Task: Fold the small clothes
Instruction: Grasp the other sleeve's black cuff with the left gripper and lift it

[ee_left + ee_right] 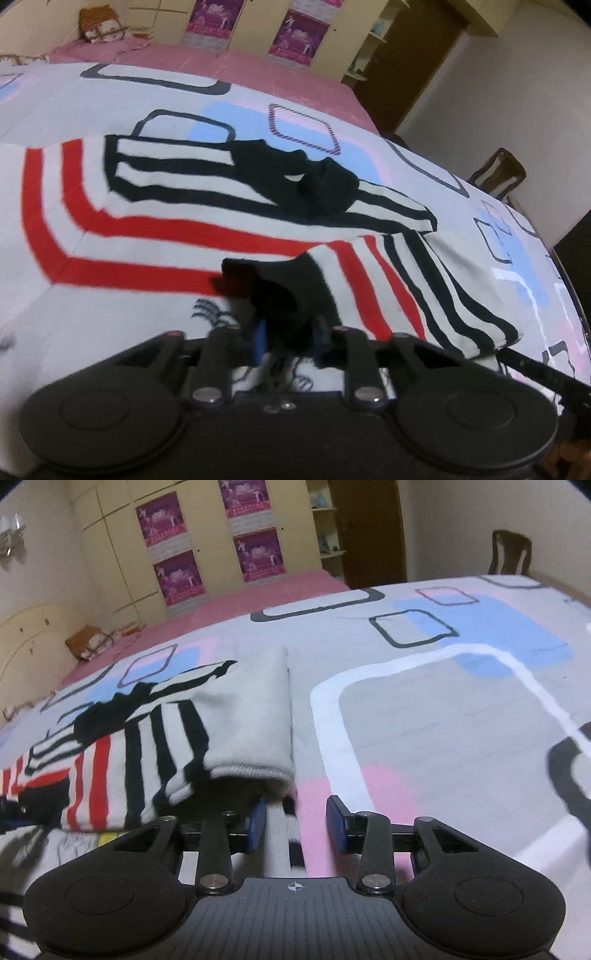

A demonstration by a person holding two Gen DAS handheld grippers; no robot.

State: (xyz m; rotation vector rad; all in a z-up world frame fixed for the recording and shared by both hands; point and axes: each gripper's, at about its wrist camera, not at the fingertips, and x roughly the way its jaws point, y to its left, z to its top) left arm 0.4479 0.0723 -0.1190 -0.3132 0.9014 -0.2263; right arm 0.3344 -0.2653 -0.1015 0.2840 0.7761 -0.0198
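Honestly, both views are motion-blurred. Left gripper (288, 341): jaws narrow, pinching a dark bunched bit of the striped sweater (207, 229); its fingertips are buried in fabric. Right gripper (295, 823): jaws part-open, blurred striped cloth between the blue pads (256, 825), contact unclear. Sweater is white with red and black stripes, partly folded, long axis across the patterned bedsheet (443, 716); the hem end nears the right gripper.
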